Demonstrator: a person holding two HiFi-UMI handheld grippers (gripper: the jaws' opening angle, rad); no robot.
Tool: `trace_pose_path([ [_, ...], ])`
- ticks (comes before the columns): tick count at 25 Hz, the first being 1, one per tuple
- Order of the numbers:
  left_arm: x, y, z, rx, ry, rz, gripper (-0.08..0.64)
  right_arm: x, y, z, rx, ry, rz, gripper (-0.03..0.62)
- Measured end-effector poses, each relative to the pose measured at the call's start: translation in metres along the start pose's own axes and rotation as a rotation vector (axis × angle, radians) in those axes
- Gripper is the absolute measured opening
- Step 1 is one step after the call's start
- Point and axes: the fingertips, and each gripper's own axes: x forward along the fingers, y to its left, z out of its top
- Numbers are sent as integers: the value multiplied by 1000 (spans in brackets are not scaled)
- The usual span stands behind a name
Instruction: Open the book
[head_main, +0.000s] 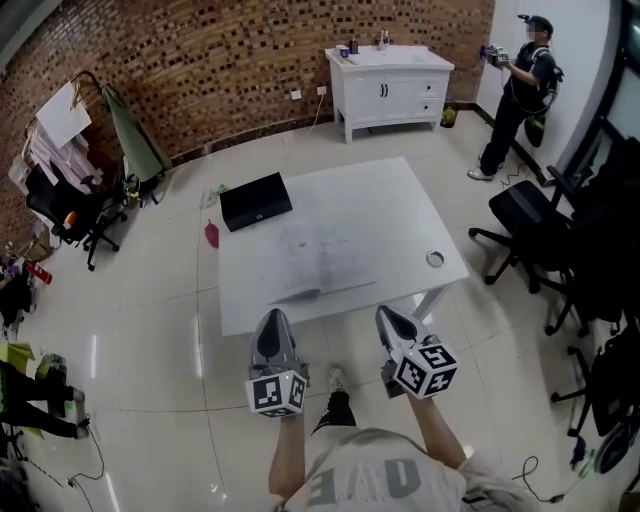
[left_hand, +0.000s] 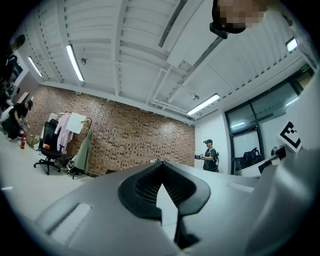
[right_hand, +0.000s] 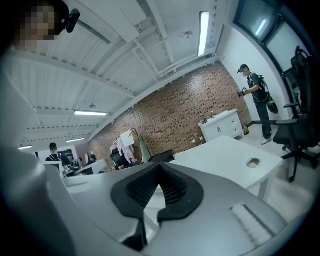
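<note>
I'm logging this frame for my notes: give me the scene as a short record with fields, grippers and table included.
table: white, round hole near its right edge
left gripper: shut, empty, in the air at the near edge
right gripper: shut, empty, beside the left
black flat item: table's far left corner
pale flat thing: by the near edge, too faint to identify

Book (head_main: 322, 291) outline faint on white table (head_main: 400, 220), pages unreadable; items (head_main: 365, 45) on cabinet (head_main: 390, 95) too small to identify; wearer's torso (head_main: 385, 480) cut off at bottom edge
</note>
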Motion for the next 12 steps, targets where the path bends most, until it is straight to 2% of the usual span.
trace_pose_path([
  [5, -111, -67, -2, 16, 22, -19, 15, -123, 19, -35, 43, -37, -9, 3],
  [8, -161, -107, 1, 11, 40, -24, 15, -183, 38, -33, 51, -63, 21, 3],
  [12, -211, -157, 20, 29, 13, -55, 15, -246, 59, -32, 18, -76, 56, 3],
])
